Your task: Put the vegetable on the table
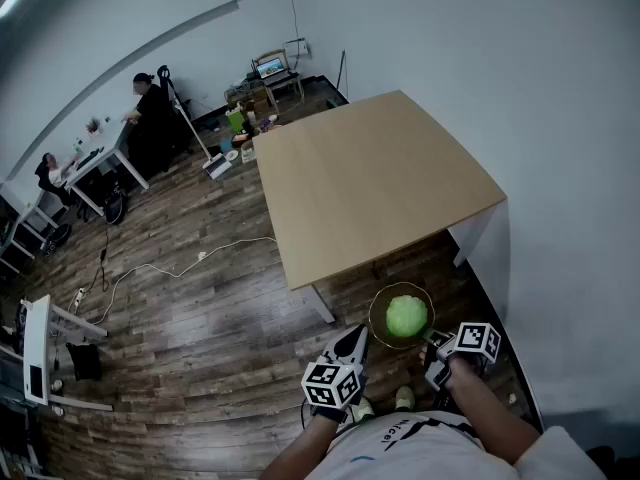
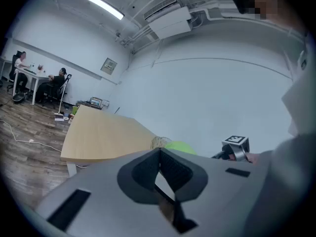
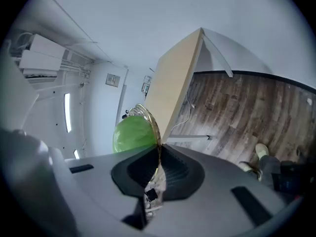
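A gold wire basket (image 1: 377,303) bearing a round green vegetable (image 1: 406,315) is clamped at its rim by the right gripper (image 1: 433,340); the pale wooden table (image 1: 370,178) lies directly above it in the frame. The left gripper (image 1: 354,342) is closed on nothing.

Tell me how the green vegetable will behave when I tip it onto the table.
Being round, the green vegetable would probably roll on the flat table. The right gripper pinches the wire bowl by its rim only, so the vegetable's weight may tilt it.

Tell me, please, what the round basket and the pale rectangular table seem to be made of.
Round golden basket: probably thin metal wire, glossy brass tint, see-through lattice. Pale rectangular table: wood or wood-look laminate, matt, even beige top; grain indiscernible.
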Demonstrator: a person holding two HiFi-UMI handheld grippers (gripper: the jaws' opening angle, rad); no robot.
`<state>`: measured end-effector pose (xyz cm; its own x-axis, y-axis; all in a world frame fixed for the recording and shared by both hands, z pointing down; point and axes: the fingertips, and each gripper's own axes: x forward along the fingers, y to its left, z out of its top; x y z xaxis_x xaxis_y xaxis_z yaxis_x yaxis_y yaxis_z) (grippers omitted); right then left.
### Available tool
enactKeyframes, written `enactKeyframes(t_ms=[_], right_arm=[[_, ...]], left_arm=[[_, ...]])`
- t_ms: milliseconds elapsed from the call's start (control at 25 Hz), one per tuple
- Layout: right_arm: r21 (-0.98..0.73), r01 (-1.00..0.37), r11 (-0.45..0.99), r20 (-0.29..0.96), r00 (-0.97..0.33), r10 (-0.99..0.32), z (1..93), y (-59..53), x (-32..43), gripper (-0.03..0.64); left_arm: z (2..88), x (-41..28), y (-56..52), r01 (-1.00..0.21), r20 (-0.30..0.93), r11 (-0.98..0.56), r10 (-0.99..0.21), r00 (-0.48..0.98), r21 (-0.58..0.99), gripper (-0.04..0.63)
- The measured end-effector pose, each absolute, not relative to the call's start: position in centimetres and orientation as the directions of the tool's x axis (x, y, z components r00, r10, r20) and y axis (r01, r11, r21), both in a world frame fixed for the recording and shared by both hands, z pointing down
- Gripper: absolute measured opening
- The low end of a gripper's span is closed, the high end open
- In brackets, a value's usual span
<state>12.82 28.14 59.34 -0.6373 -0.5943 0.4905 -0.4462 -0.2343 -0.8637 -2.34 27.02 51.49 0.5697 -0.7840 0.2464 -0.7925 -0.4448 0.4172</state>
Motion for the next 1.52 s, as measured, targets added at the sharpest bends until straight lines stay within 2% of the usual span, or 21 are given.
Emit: enactKeyframes(t_ms=[1000, 1520], right_arm=[[-0.874, -0.418, -0.247, 0.473, -0.62, -0.627, 59.7, 24.8, 7.1, 0.031], [-0.877, -0.424, -0.228, 0.472, -0.666, -0.578, 60.8, 12.6, 7.2, 0.031]], left_arm=[[52.7, -8.3, 24.3, -0.783, 0.252, -0.461, -0.769, 0.588, 0.419, 0.012], [52.8, -7.7, 13.6, -0.804, 0.261, -0.431, -0.789, 0.556, 0.41, 0.012]])
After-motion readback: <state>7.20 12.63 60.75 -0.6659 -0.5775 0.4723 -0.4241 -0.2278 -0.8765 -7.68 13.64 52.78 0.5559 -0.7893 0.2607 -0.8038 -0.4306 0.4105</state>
